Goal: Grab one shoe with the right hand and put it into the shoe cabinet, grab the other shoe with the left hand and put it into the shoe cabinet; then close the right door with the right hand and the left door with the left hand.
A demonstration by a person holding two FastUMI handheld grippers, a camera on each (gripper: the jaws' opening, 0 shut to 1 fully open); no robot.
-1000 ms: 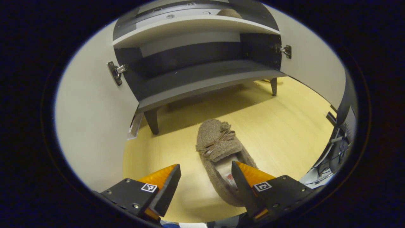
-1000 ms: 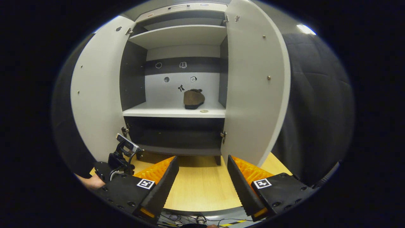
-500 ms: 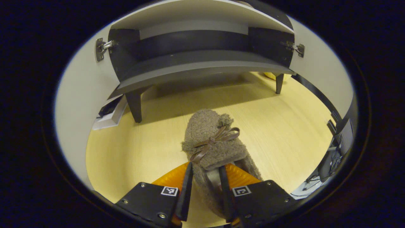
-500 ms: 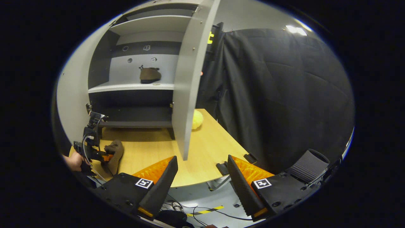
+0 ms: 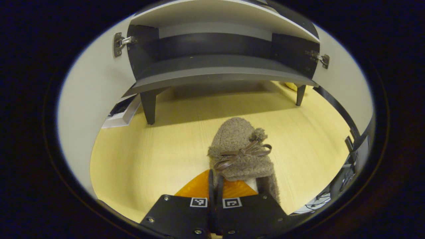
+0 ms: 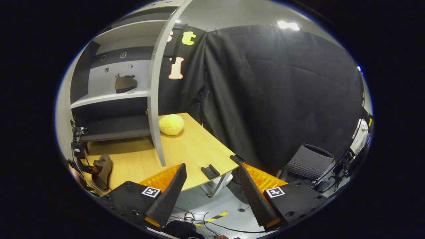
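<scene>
A brown fuzzy slipper with a bow (image 5: pixel 239 149) lies on the wooden table in front of the shoe cabinet (image 5: pixel 215 71). My left gripper (image 5: pixel 215 176) is shut on the slipper's left side wall near the heel. In the right gripper view, that slipper (image 6: pixel 103 166) and the left gripper (image 6: pixel 79 156) show far left. The other slipper (image 6: pixel 125 83) stands on the cabinet's middle shelf. My right gripper (image 6: pixel 210 191) is open and holds nothing, beyond the table's front corner, to the right of the edge-on right door (image 6: pixel 153 99).
Both cabinet doors (image 5: pixel 93 83) (image 5: pixel 345 86) stand open. A white box (image 5: pixel 121 111) lies by the left cabinet leg. A yellow fluffy object (image 6: pixel 171 124) sits on the table (image 6: pixel 196 146) behind the right door. A grey chair (image 6: pixel 308 161) stands right of the table.
My left gripper went from open beside the slipper to shut on its side wall. My right gripper, still open, swung right, away from the cabinet front.
</scene>
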